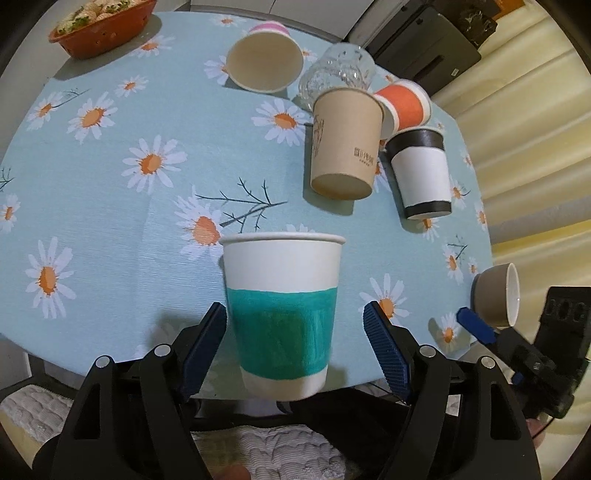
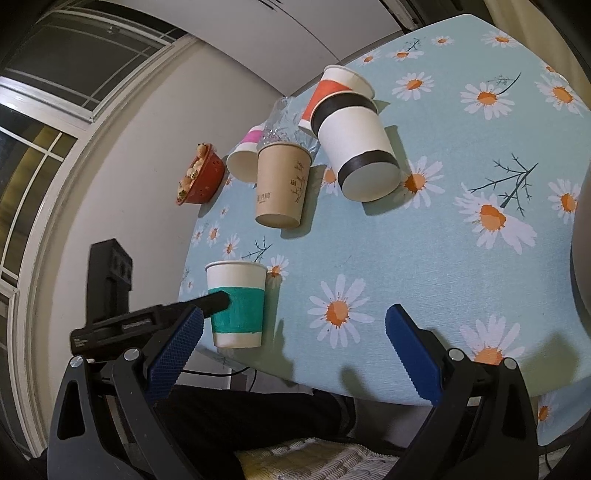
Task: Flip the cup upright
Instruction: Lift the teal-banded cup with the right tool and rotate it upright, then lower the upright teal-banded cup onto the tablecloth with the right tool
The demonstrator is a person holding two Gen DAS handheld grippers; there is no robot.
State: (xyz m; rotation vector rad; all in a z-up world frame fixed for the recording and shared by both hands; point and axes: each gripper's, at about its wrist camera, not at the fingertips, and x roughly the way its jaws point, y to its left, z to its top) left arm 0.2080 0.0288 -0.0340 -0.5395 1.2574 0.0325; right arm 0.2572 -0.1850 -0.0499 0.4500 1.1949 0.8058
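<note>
A white paper cup with a teal band [image 1: 282,314] stands upright, mouth up, at the table's near edge. My left gripper [image 1: 295,343] is open around it, with a gap between each blue pad and the cup wall. The same cup shows in the right wrist view [image 2: 238,304], with a left finger in front of it. My right gripper [image 2: 295,354] is open and empty over the tablecloth, right of that cup.
On the daisy tablecloth [image 1: 110,192] lie a brown cup [image 1: 345,144], a black-and-white cup [image 1: 421,171], an orange cup [image 1: 404,105], a pink-striped cup [image 1: 264,61], and a clear glass [image 1: 338,72]. A red food basket [image 1: 103,26] sits far left. A small brown bowl [image 1: 496,295] lies at the right edge.
</note>
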